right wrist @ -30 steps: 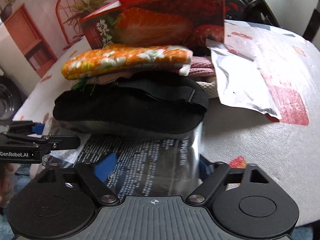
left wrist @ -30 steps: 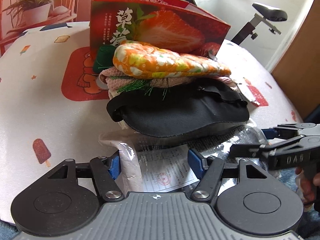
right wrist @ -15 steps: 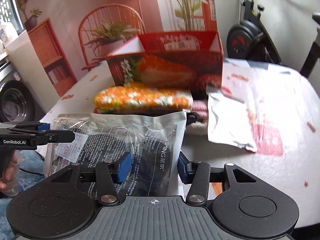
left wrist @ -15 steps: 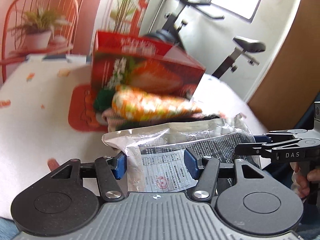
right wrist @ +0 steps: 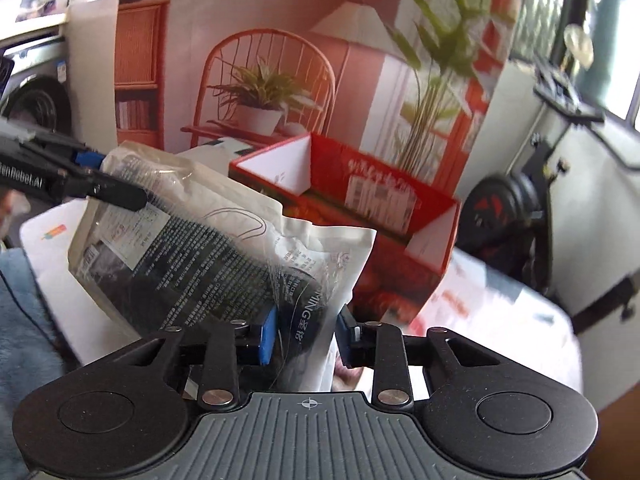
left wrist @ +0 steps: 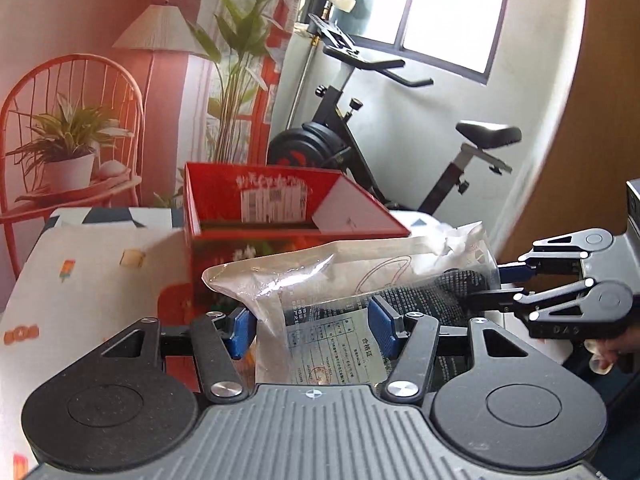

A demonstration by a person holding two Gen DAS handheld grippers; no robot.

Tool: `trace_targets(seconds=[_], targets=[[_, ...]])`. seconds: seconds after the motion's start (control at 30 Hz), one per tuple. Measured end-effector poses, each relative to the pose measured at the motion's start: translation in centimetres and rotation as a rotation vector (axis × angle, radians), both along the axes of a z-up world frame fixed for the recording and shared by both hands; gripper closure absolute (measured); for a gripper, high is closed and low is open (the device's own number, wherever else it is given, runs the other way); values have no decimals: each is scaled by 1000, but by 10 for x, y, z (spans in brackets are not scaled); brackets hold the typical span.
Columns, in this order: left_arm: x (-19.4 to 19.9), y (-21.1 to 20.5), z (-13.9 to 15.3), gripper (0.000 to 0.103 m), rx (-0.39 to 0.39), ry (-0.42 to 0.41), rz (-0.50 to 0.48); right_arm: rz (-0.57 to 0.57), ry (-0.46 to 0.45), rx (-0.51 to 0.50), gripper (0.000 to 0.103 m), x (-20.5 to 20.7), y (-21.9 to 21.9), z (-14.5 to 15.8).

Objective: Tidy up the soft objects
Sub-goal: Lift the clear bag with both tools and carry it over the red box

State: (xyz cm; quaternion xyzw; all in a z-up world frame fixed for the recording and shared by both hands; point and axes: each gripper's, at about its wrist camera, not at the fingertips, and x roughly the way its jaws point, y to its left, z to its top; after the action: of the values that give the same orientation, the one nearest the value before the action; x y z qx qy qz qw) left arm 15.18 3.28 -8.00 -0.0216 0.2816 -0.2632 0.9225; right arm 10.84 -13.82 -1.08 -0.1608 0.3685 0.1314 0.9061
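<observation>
Above the table's near edge, the left gripper and right gripper both clench one plastic packet, lifted toward the empty red box, the right's jaws just tightening; packing has barely begun.

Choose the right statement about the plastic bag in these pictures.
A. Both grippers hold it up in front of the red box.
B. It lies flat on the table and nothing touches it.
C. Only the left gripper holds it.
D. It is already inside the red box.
A: the left gripper and the right gripper each pinch one end of the plastic bag, lifted before the open red box.
</observation>
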Motion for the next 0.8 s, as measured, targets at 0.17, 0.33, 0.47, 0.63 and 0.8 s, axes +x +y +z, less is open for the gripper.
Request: trace_targets(seconds=[0.17, 0.33, 0.47, 0.63, 0.8], targets=[[35, -1, 20, 42, -32, -32, 31, 38, -148, -80, 77, 29, 8, 7], [74, -8, 34, 42, -90, -41, 63, 42, -204, -124, 77, 66, 2, 9], [99, -19, 38, 42, -99, -54, 72, 28, -259, -140, 77, 94, -10, 5], [128, -28, 39, 42, -106, -78, 95, 15, -352, -151, 77, 128, -24, -8], [159, -34, 39, 42, -116, -116, 125, 21, -444, -174, 77, 161, -34, -29]])
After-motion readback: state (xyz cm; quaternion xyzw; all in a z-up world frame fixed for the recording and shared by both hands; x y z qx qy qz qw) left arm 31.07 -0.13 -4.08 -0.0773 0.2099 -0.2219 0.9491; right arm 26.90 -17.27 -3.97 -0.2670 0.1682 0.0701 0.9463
